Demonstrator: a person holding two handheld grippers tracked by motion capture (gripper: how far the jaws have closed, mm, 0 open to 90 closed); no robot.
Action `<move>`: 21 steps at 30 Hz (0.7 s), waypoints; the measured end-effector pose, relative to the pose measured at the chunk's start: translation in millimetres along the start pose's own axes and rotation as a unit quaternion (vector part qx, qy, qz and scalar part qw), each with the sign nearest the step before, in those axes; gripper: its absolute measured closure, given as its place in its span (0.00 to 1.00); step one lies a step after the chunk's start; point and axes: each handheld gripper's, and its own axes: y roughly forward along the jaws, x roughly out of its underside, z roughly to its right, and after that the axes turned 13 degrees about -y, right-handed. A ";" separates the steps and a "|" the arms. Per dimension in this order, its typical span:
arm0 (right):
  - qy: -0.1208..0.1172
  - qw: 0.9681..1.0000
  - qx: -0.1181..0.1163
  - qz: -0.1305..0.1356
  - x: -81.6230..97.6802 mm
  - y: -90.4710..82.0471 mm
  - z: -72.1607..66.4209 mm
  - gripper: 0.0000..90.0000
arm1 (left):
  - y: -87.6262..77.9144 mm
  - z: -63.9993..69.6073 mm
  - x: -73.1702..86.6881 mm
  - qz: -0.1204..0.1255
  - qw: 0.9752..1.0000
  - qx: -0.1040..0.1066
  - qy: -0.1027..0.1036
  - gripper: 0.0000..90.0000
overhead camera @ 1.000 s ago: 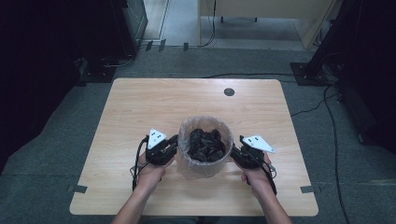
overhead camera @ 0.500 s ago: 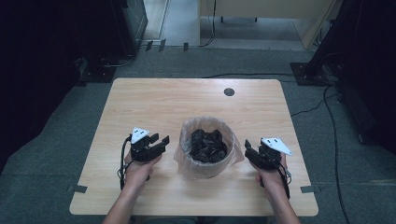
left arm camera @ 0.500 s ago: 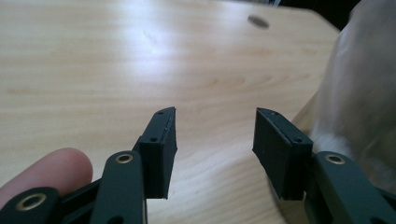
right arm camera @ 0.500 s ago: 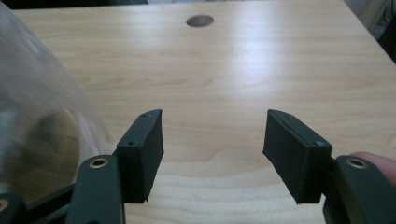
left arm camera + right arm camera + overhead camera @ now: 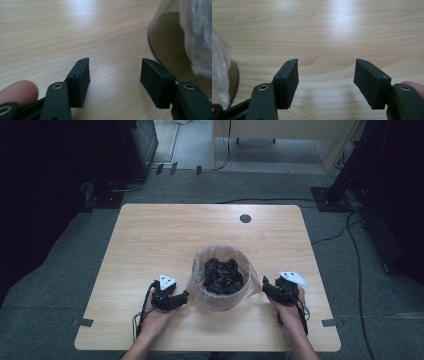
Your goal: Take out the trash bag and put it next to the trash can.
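our left hand-held gripper [image 5: 183, 296] and right hand-held gripper [image 5: 265, 287] flank the bag-lined bin [image 5: 220, 278], jaws just opened, empty.

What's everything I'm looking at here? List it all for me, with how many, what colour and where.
bin: one, lined with a clear plastic bag, near middle of the table
dark crumpled stuff: one heap, black, inside the bin
table: one, light wood, centre of the high view
round grommet: one, dark, far side of the table
tape marks: two, dark, at the table's near left and right edges
carpet floor: grey, around the table
cables: several, black, on the floor to the right
left hand-held gripper: one, black, open, just left of the bin
right hand-held gripper: one, black, open, just right of the bin
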 end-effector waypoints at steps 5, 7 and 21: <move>-0.007 1.000 -0.001 -0.006 1.8 4.3 -4.0 0.40 | -4.4 8.4 1.8 0.006 1.000 0.007 0.011 0.37; -0.010 1.000 -0.003 -0.006 2.0 4.6 -6.2 0.40 | -7.0 11.2 1.3 0.012 1.000 0.007 0.015 0.34; -0.008 1.000 -0.003 -0.012 6.7 3.2 -6.0 0.40 | -19.4 30.0 -2.8 0.053 0.997 0.021 0.056 0.44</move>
